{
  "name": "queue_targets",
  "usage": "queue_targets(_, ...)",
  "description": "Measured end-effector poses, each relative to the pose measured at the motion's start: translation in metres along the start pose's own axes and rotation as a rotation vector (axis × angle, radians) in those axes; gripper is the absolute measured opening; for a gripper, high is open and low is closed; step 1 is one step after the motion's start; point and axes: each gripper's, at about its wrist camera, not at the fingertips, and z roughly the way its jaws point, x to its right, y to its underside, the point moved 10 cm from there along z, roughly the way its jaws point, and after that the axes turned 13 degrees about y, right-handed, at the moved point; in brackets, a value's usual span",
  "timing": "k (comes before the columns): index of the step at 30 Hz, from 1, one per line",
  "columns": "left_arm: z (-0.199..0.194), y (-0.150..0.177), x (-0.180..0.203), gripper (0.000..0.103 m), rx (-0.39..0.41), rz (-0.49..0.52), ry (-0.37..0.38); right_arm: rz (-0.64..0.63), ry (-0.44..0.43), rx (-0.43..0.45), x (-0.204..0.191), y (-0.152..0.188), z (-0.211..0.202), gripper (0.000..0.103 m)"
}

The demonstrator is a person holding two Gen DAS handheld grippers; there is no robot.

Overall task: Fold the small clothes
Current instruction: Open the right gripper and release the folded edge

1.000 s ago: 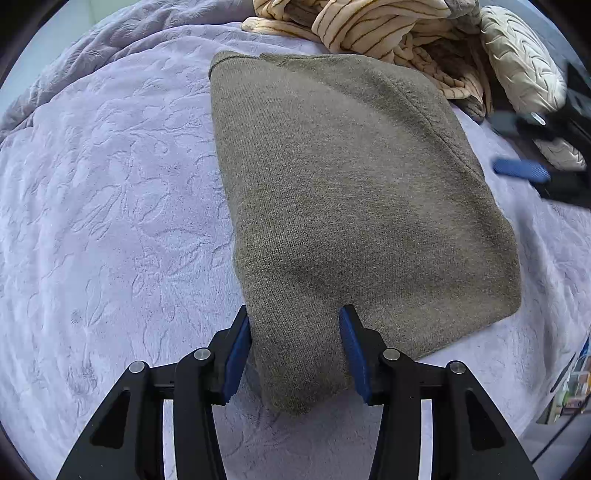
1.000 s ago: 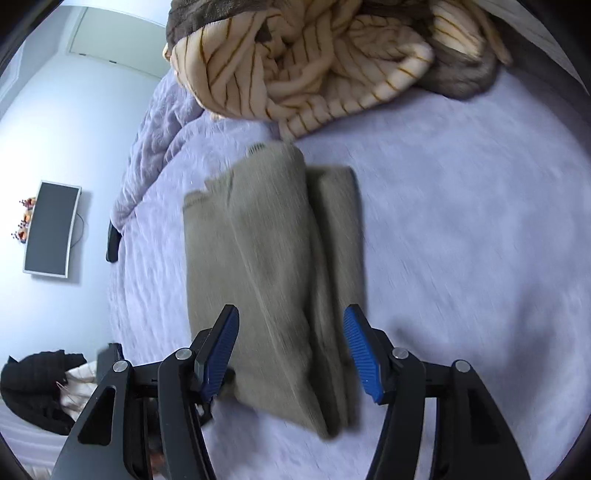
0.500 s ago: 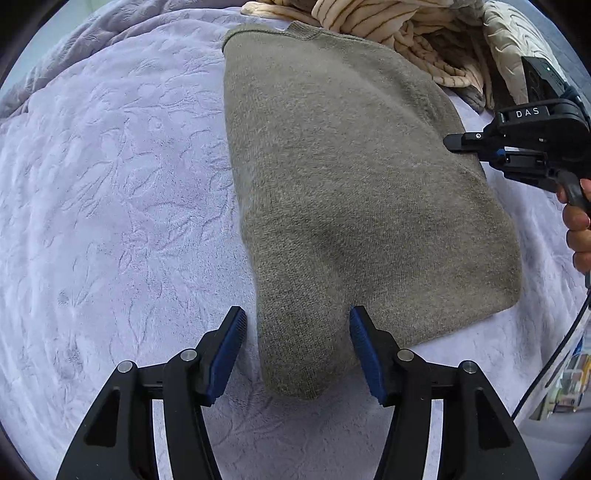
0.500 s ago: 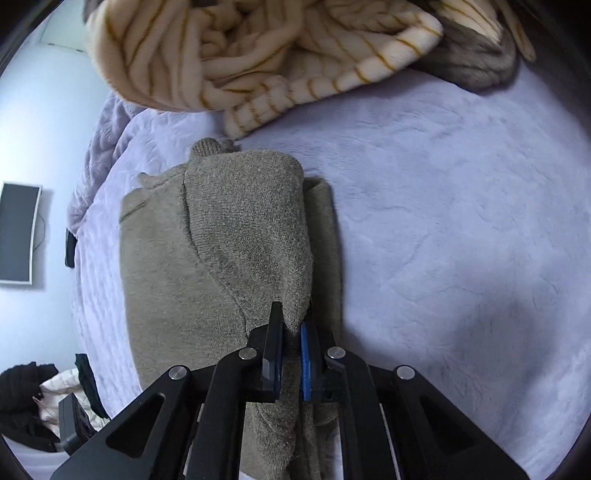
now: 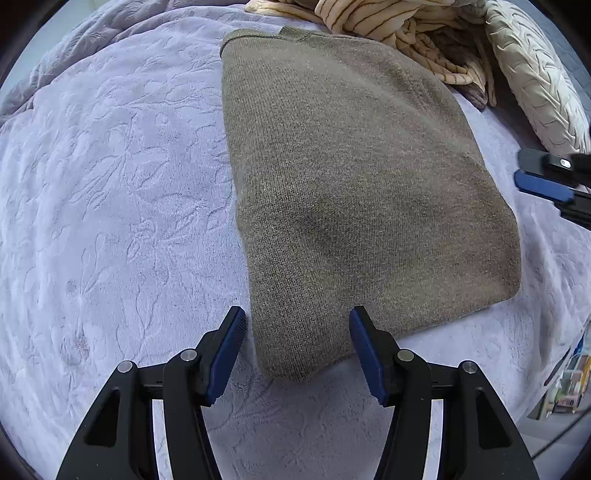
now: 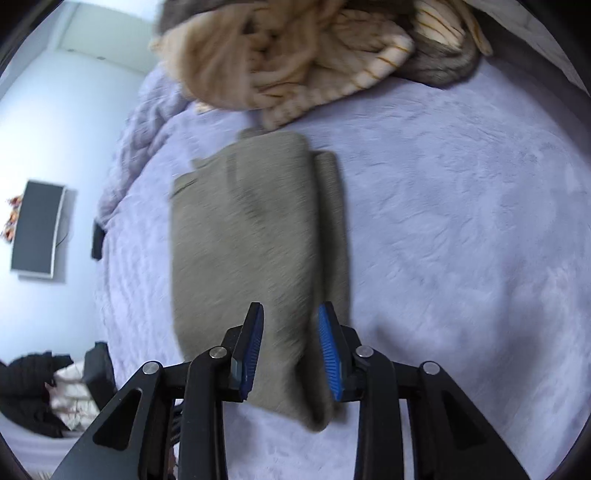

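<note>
**Folded sweater lying flat on lavender bedspread**

A lavender embossed bedspread (image 5: 110, 192) is covering the bed, with a wall-mounted screen (image 6: 37, 229) hanging at far left in the right wrist view. The left gripper (image 5: 297, 332) is pointing steeply down over the near corner of an olive knitted sweater (image 5: 354, 177), its blue-padded jaws standing released on either side of the cloth, not pressing it. The sweater is lying folded at the middle of the bedspread, below a heap of cream striped clothing (image 5: 399, 26). The right gripper (image 6: 291, 343) is opening its jaws, the sweater's folded edge (image 6: 288, 369) lying between them, unpinched. A cream cushion (image 5: 532, 81) is resting at far right.
</note>
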Motion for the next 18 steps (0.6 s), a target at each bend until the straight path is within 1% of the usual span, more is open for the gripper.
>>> queue_targets(2,0.001,0.0,0.001,0.06,-0.003,-0.001,-0.003,-0.058,-0.019,0.017,-0.02,0.011,-0.006,0.032)
queue_targets(4,0.005,-0.003,0.003,0.06,-0.007,-0.002,-0.008,-0.105,-0.018,0.001,-0.033,0.026,-0.001,0.032)
queue_targets(7,0.008,-0.007,0.007,0.06,-0.008,-0.004,-0.013,-0.136,0.058,-0.052,-0.031,0.045,0.026,0.032)
queue_targets(9,0.009,-0.007,0.007,0.06,-0.008,-0.008,-0.011,-0.11,0.119,-0.1,-0.015,0.057,0.049,0.028)
queue_targets(10,0.009,-0.007,0.007,0.06,-0.009,-0.01,-0.01,-0.091,0.123,-0.107,-0.008,0.061,0.052,0.026)
queue_targets(11,0.01,-0.006,0.008,0.06,-0.007,-0.012,-0.01,-0.059,0.111,-0.117,-0.002,0.066,0.054,0.021)
queue_targets(12,0.01,-0.006,0.007,0.06,-0.006,-0.013,-0.01,-0.027,0.098,-0.119,0.004,0.069,0.053,0.018)
queue_targets(14,0.01,-0.004,0.006,0.06,-0.006,-0.017,-0.008,0.007,0.082,-0.125,0.01,0.072,0.05,0.018)
queue_targets(17,0.009,-0.004,0.005,0.06,-0.005,-0.023,-0.012,0.02,0.086,-0.125,0.012,0.076,0.044,0.018)
queue_targets(18,0.008,-0.004,0.005,0.06,-0.005,-0.024,-0.012,0.017,0.087,-0.124,0.011,0.076,0.04,0.022)
